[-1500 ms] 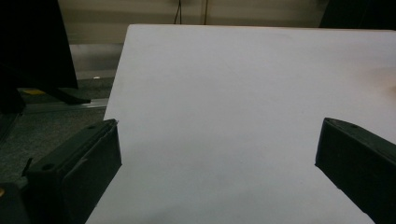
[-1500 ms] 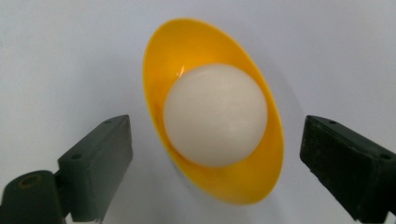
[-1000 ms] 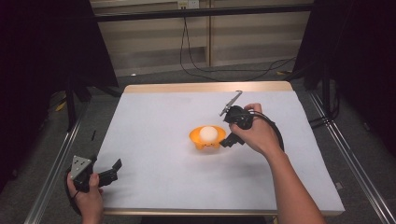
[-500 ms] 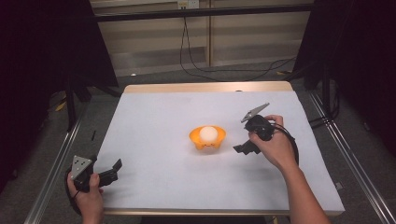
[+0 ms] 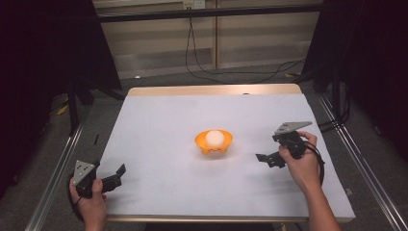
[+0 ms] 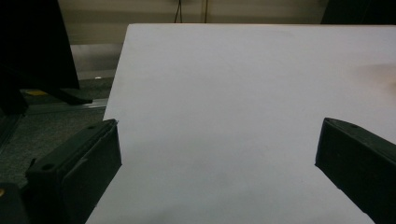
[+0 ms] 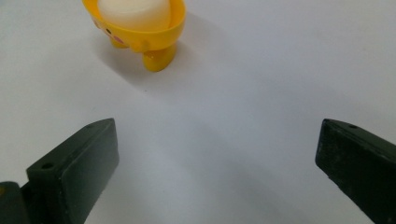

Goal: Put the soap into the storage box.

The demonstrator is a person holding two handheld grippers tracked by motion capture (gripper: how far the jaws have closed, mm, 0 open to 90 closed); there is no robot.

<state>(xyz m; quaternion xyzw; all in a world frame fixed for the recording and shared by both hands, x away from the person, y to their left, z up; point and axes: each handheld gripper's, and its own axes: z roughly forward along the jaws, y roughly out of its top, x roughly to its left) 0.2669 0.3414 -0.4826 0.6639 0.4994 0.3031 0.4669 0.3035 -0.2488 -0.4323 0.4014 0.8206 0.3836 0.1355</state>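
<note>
White ball [image 5: 214,138] in the orange cup [image 5: 213,144] looks light, smooth, probably slippery; I'd pinch the ball's sides above the rim; right gripper [image 5: 267,159] jaws spread, empty; left gripper [image 5: 115,175] jaws spread too, near the bench [image 5: 159,120] corner.

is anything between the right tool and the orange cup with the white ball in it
Nothing visible. Bare white table lies between the right tool and the orange cup holding the white ball. In the right gripper view its jaws stand wide apart, with the cup ahead across open surface.
</note>
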